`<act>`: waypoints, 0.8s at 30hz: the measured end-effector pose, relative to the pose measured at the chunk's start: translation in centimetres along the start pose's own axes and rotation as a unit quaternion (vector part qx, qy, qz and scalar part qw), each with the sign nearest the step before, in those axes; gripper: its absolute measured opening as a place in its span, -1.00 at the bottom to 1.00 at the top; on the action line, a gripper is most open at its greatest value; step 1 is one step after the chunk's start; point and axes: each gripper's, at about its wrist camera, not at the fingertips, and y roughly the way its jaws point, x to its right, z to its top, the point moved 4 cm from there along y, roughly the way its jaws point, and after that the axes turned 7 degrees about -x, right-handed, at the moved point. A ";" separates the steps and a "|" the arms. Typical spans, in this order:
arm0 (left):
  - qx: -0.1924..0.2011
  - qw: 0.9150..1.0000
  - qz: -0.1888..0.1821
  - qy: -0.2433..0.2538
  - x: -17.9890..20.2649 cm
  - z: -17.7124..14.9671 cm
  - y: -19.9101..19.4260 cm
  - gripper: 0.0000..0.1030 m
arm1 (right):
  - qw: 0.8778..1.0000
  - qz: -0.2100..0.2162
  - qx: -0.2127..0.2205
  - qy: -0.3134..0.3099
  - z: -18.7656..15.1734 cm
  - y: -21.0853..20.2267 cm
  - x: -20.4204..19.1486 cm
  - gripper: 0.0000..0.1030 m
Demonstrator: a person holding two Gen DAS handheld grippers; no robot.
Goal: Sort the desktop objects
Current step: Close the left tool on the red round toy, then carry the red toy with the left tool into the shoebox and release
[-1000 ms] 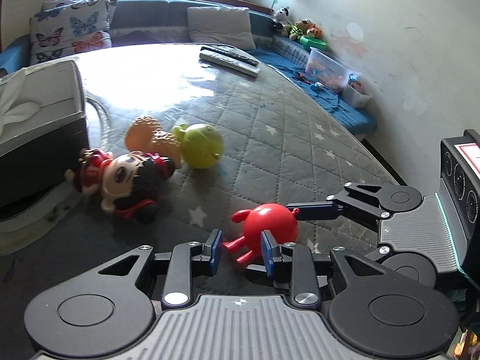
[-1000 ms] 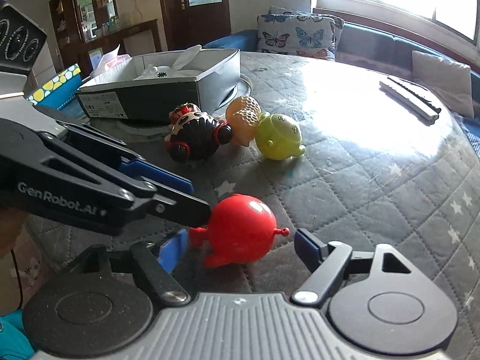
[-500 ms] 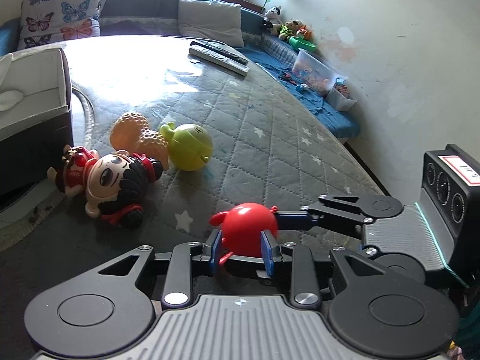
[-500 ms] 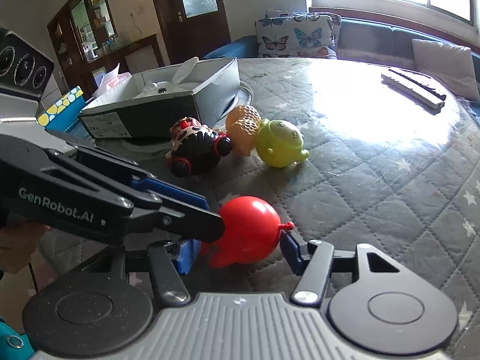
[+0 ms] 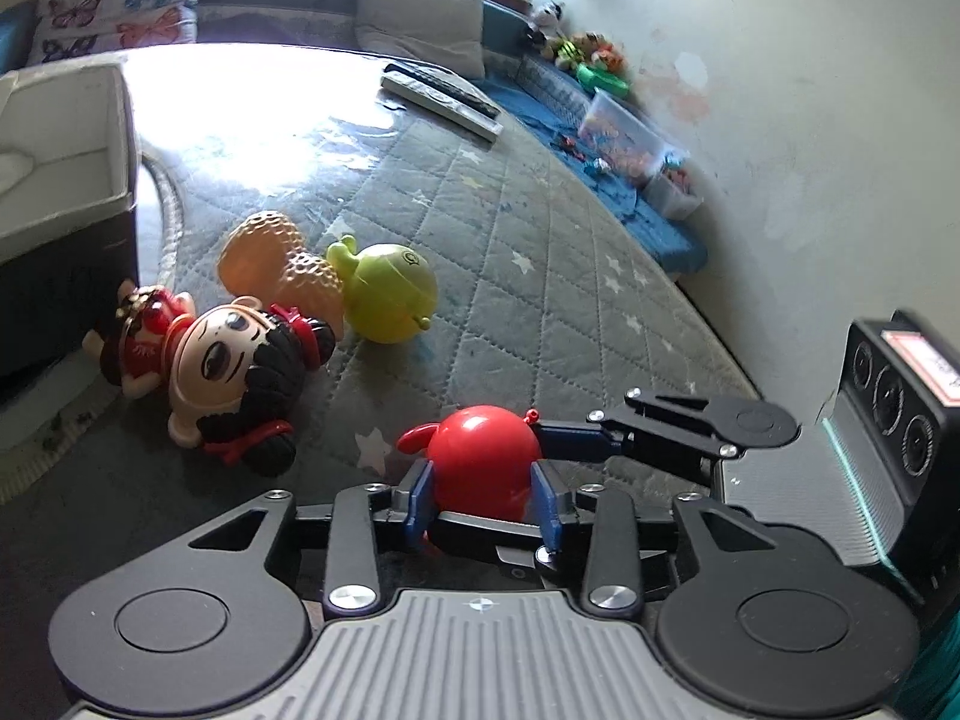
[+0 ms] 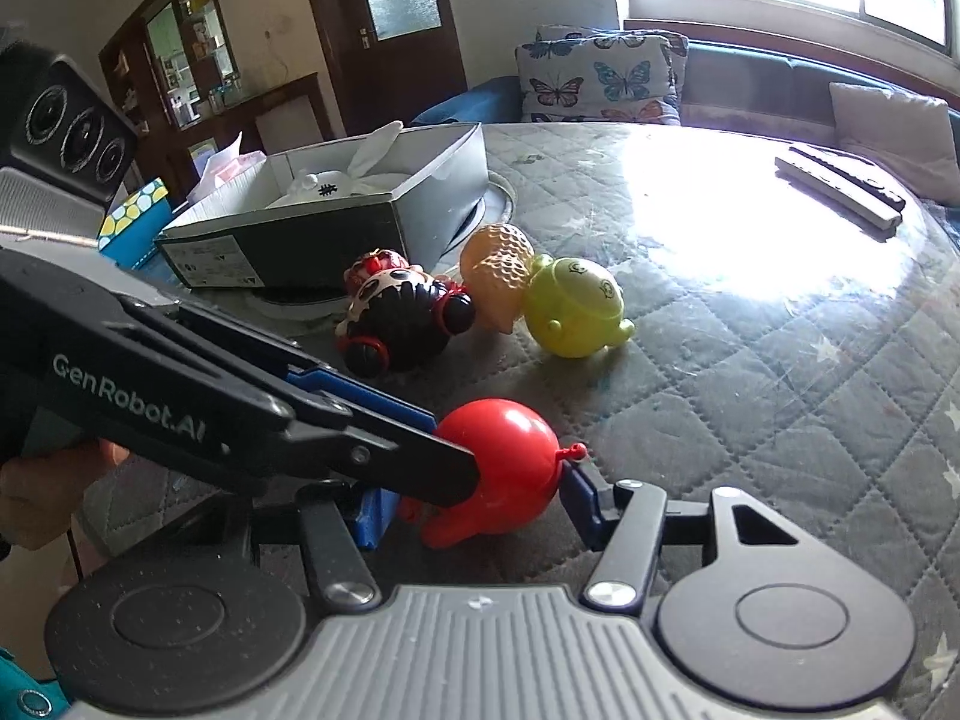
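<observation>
A round red toy [image 5: 483, 468] with small limbs sits low over the quilted table cover [image 5: 540, 276], between both grippers. My left gripper [image 5: 483, 501] flanks it with jaws opening, the blue pads [image 5: 420, 495] standing just off its sides. My right gripper [image 6: 474, 507] is shut on the same red toy [image 6: 504, 450], pads pressed against both sides. The left gripper's black finger [image 6: 384, 450] crosses in from the left and hides part of the toy. A black-haired doll [image 5: 240, 378], an orange bumpy toy [image 5: 282, 264] and a yellow-green round toy [image 5: 390, 294] lie together farther back.
An open dark box [image 6: 336, 204] holding white tissue stands behind the doll at the left. Remote controls [image 5: 444, 96] lie at the table's far side. Clear bins of small toys [image 5: 624, 132] sit on a blue bench along the right wall.
My right gripper's jaws, wide a second ago, have shut on the red toy. My left gripper's pads, tight on the toy before, have spread apart.
</observation>
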 end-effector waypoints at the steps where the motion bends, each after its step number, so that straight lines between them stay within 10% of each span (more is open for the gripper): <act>1: -0.003 1.000 0.001 0.004 0.0 0.1 0.1 -0.19 | 1.000 -0.002 0.000 -0.004 0.0 0.1 -0.1 0.13; 24: 0.008 1.000 0.011 -0.010 -0.2 0.4 -1.0 -0.03 | 0.999 -0.002 0.022 -0.026 1.1 -0.4 -1.2 0.09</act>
